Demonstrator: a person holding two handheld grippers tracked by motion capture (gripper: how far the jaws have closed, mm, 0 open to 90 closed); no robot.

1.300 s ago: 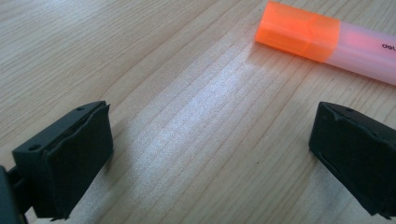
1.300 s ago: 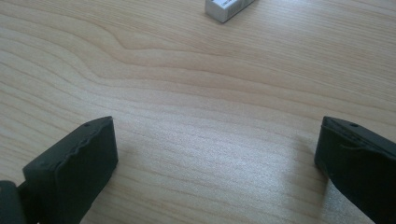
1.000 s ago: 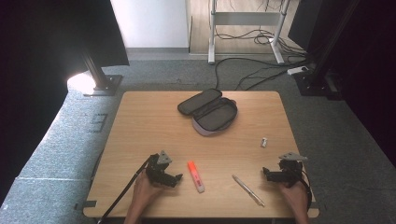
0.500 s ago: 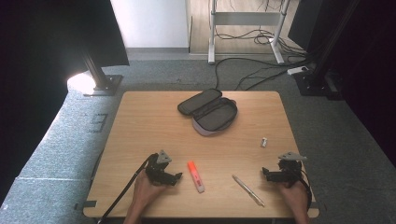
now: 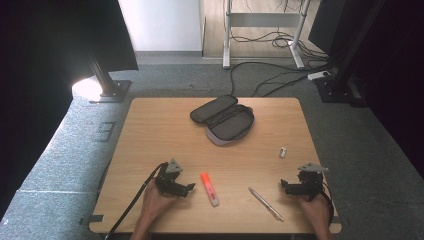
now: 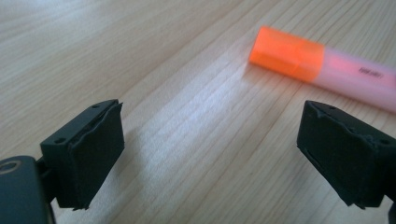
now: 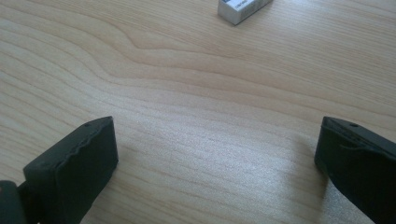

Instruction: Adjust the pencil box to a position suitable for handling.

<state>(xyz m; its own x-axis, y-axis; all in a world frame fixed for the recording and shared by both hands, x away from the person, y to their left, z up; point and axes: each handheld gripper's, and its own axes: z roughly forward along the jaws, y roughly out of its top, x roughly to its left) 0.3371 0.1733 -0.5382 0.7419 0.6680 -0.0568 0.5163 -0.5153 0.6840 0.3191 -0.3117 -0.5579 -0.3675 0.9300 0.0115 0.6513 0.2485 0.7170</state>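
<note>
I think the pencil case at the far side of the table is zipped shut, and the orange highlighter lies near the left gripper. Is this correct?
Not quite. The pencil case is open, its lid folded back beside it, as the high view shows. The rest holds: it sits at the far side of the table, and the orange highlighter lies near the left gripper.

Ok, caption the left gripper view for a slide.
Open left gripper low over the wooden table, orange-capped highlighter just ahead.

Left tongs (image 6: 210,154): jaws wide apart, just been closing slightly, nothing between them but bare wood-grain tabletop (image 6: 116,51). Highlighter (image 6: 322,70), orange cap and pale pink barrel, lies flat ahead, near the right-hand jaw, not touching it.
</note>
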